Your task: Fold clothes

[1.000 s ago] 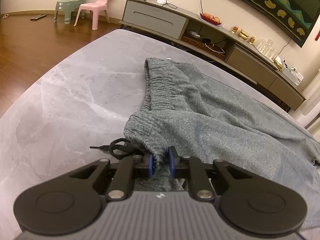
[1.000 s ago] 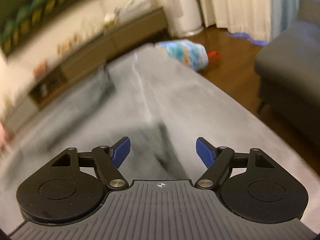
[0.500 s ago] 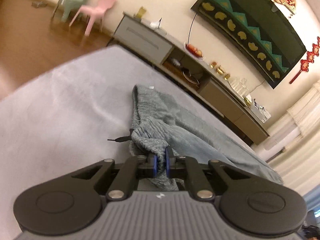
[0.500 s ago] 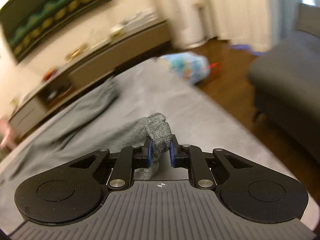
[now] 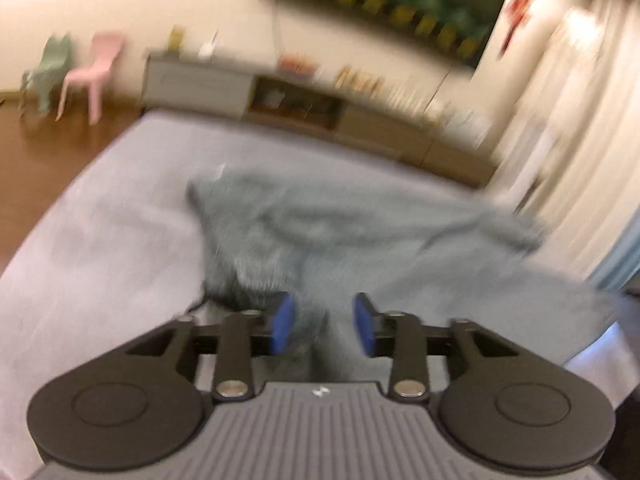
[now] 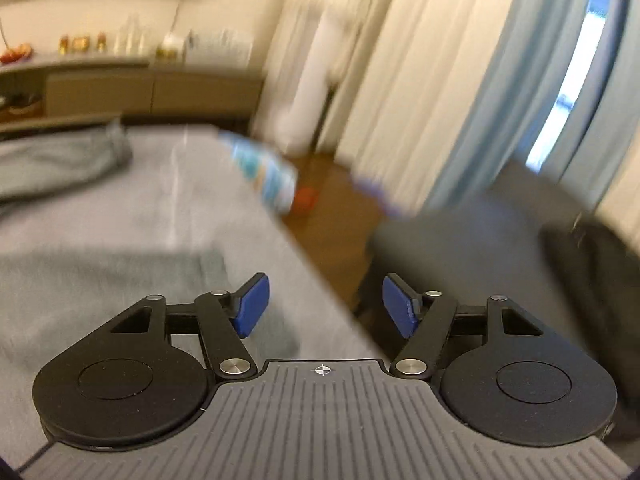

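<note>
We point our left gripper downward over the grey trousers, which lie spread across the middle of the left wrist frame on the grey marbled table. Its jaws are opening, the blue pads about half apart; blurred cloth shows in the gap beneath them, but neither pad presses on it, so nothing is gripped. The whole frame is smeared with motion.

Our right gripper tilts down at the table's right edge, which runs as a diagonal from the centre of the right wrist frame to between the pads. Its jaws are opening too, standing wide, with only table surface and floor between them. The trousers appear here as a folded grey layer at lower left, just beside the left pad, and as a bunched end at upper left.

On the left frame, bare tabletop lies free to the left of the cloth, out to the rounded edge and the wooden floor. A low cabinet runs along the far side. In the right frame a dark sofa stands close off the table's edge at centre right, and curtains fill the upper right.
</note>
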`<state>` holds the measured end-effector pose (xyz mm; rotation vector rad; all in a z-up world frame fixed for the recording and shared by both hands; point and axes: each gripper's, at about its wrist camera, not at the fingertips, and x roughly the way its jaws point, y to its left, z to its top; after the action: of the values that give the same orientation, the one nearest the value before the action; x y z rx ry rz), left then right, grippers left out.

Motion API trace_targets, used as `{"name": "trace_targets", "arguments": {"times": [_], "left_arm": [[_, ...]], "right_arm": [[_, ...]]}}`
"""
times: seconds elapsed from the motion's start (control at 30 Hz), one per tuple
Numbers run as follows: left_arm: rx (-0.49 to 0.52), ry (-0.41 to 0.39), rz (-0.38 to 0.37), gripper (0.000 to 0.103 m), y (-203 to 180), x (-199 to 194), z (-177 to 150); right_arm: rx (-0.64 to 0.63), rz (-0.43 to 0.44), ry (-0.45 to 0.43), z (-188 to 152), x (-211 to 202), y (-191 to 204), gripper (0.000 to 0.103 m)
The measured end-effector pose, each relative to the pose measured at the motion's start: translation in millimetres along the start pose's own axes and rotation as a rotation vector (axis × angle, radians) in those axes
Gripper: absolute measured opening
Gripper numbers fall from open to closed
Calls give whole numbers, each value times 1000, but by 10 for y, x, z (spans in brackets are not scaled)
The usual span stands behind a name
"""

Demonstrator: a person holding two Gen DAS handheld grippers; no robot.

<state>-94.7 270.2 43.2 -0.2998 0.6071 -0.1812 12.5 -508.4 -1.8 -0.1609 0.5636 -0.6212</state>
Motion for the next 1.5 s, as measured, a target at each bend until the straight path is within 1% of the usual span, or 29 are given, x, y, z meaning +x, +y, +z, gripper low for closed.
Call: {"name": "trace_targets", "arguments": {"times": [0.03,0.07,0.13,0.2,0.23,0.3,0.33,0.4,0.5,0.57,0.6,0.7,0.73,0.8,0.87,0.93,0.97,1.0,1.03,1.07,1.1,1.17,1.23,1.3,1.33,1.37,1.4,1.47,1.5], "left_arm": [[-26,-45,-5,58,51,-100,26],[-59,-70,2,59,99,-144,43],[-152,-69,42,59,236,-106,56],[-222,-10,95,60,362,119,89],[-243,33,124,60,413,260,114],[-248,111,179,60,516,561,194],[-246,134,187,60,569,710,239],[-258,167,184,60,692,977,331],[-275,182,159,60,818,1210,417],[-265,180,131,59,878,1349,485],[-260,179,116,59,908,1419,519],[-261,190,98,59,1038,1635,597],[-270,195,96,59,1076,1696,606],[-281,208,89,59,1146,1850,640],[-260,232,79,59,1171,2007,680],[-225,262,76,55,1170,2150,713],[-187,272,73,50,1147,2215,728],[-142,279,71,33,1126,2278,750],[-97,285,70,29,1106,2340,771],[-73,287,61,25,1102,2395,813],[-71,280,53,21,1126,2434,870],[-121,232,47,20,1239,2491,1030],[-213,186,43,21,1397,2554,1152],[-335,163,32,23,1585,2656,1176],[-378,159,34,24,1653,2710,1162],[-404,163,45,25,1696,2765,1131],[-422,168,45,28,1728,2803,1100],[-431,170,27,30,1754,2809,1072],[-422,171,17,36,1746,2762,1082]], "right_arm": [[-9,24,-33,28,-85,66,72],[-17,55,-63,53,-169,138,72],[-60,134,-119,92,-376,350,72],[-118,222,-182,109,-630,660,72],[-164,285,-222,76,-834,866,72],[-261,420,-306,-8,-1269,1294,73],[-310,487,-348,-50,-1487,1508,75],[-434,636,-433,-279,-2025,1947,80],[-616,886,-473,-767,-2765,2592,82],[-741,1010,-514,-1068,-3216,2939,83],[-806,1055,-551,-1218,-3451,3107,84],[-949,1142,-627,-1513,-3946,3601,88],[-983,1163,-634,-1569,-4060,3775,89],[-1028,1183,-615,-1665,-4185,4137,89],[-1056,1202,-591,-1690,-4222,4458,88],[-1071,1232,-571,-1704,-4276,4676,83],[-1066,1251,-562,-1692,-4300,4753,74],[-1066,1279,-512,-1640,-4307,4839,35],[-1069,1299,-438,-1578,-4301,4927,9],[-1073,1304,-405,-1556,-4298,4966,0],[-1076,1305,-383,-1543,-4298,4994,0],[-1087,1328,-369,-1604,-4343,4899,0],[-1099,1352,-358,-1675,-4393,4788,0],[-1100,1355,-357,-1744,-4459,4745,0],[-1100,1356,-357,-1778,-4493,4727,0],[-1099,1356,-357,-1812,-4526,4709,0],[-1092,1366,-352,-1806,-4530,4696,0],[-1075,1391,-337,-1776,-4524,4671,0],[-1066,1403,-330,-1760,-4521,4659,9]]}}
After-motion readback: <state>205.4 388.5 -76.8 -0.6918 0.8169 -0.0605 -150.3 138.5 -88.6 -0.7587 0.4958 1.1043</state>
